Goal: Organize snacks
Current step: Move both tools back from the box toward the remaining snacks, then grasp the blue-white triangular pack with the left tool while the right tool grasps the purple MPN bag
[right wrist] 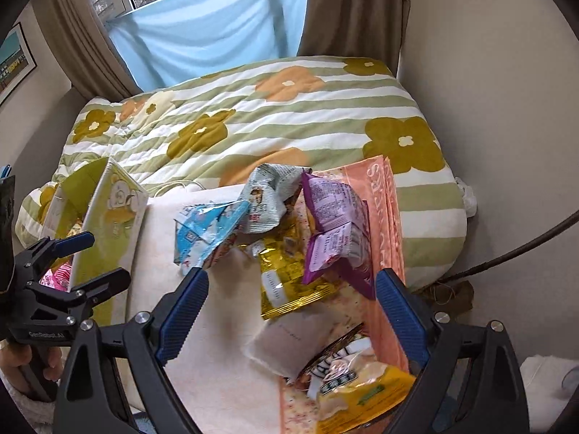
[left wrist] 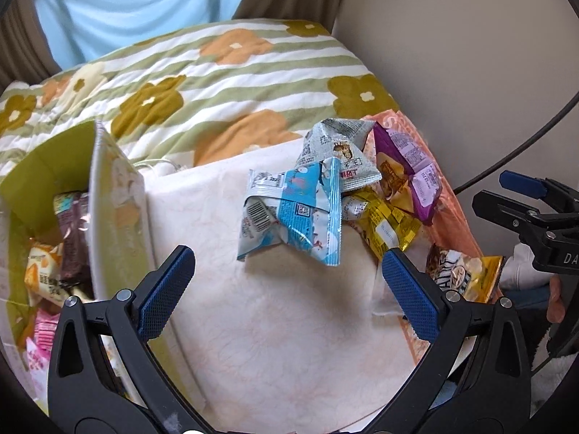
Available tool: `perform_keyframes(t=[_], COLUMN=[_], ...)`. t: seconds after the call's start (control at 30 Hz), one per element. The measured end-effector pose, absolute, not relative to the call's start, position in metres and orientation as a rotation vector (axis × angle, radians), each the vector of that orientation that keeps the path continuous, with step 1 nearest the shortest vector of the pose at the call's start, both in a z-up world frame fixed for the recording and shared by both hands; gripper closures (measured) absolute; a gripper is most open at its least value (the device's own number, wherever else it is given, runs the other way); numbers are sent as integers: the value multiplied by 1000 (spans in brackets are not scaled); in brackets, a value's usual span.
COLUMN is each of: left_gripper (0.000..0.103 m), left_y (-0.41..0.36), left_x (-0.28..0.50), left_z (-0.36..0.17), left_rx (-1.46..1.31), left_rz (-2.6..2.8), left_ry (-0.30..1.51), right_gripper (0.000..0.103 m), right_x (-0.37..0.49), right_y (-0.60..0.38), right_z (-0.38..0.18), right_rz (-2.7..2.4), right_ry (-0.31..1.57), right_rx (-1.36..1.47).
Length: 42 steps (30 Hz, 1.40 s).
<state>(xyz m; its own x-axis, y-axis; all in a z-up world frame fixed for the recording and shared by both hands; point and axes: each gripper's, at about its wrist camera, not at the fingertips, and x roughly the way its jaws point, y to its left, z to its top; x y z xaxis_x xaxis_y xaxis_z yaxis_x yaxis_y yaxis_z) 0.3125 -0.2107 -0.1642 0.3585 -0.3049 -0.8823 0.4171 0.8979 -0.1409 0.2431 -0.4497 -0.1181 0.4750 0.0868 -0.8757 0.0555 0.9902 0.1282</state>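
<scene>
Both grippers hang with jaws released and nothing between them. Left gripper point(left wrist: 287, 289) sits over a pale cloth point(left wrist: 275, 318); right gripper point(right wrist: 291, 316) sits over the same cloth and a yellow packet.

Largest item: the flowered quilt point(right wrist: 289, 115), well beyond both sets of jaws. Next, the green box point(left wrist: 108, 195), just outside the left gripper's left jaw — several packets are already inside it. A peach-coloured bag point(right wrist: 387, 224) lies flat past the right gripper's right jaw.

The loose snack pile lies ahead of both jaws: blue packet point(left wrist: 307, 209) nearest the left gripper, grey packet point(left wrist: 340, 144) and purple packet point(right wrist: 336, 231) behind, gold packet point(right wrist: 286, 275) directly between the right gripper's jaws. A white packet point(right wrist: 289, 343) and a yellow packet point(right wrist: 365, 394) lie closest to the right camera.

Wrappers are crumpled, glossy and overlapping.

Risk, as judged: a pinch on the blue packet may drag its neighbours — or slip off the slick film. The soft bedding could give under a downward press.
</scene>
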Motion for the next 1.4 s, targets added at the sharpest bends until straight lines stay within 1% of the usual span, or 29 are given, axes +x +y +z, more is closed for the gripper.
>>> perform_keyframes(t=[0.13, 0.3, 0.7, 0.8, 0.9, 1.07, 1.27, 1.4], left_gripper=[1, 1, 1, 9, 15, 23, 28, 29], left_y=[-241, -259, -271, -271, -268, -265, -261, -253], left_x=[335, 357, 390, 392, 395, 394, 390, 386], left_z=[-194, -221, -257, -260, -260, -260, -257, -253], left_rx=[139, 161, 222, 229, 229, 227, 200, 176], left_rz=[-433, -391, -367, -364, -364, -377, -373, -359], left_ry=[1180, 1238, 1290, 1292, 1285, 1271, 1264, 1259], right_gripper=[11, 11, 11, 11, 11, 11, 11, 13], right_x=[267, 292, 323, 325, 327, 330, 330, 330], right_y=[-469, -483, -493, -493, -493, -492, -495, -497], right_z=[-139, -162, -205, -209, -213, -218, -222, -226], right_rz=[64, 95, 108, 108, 108, 105, 93, 93], right_ry=[1123, 1171, 1252, 1254, 1261, 1270, 1281, 1291], right_rx=[159, 155, 165, 171, 176, 179, 191, 198])
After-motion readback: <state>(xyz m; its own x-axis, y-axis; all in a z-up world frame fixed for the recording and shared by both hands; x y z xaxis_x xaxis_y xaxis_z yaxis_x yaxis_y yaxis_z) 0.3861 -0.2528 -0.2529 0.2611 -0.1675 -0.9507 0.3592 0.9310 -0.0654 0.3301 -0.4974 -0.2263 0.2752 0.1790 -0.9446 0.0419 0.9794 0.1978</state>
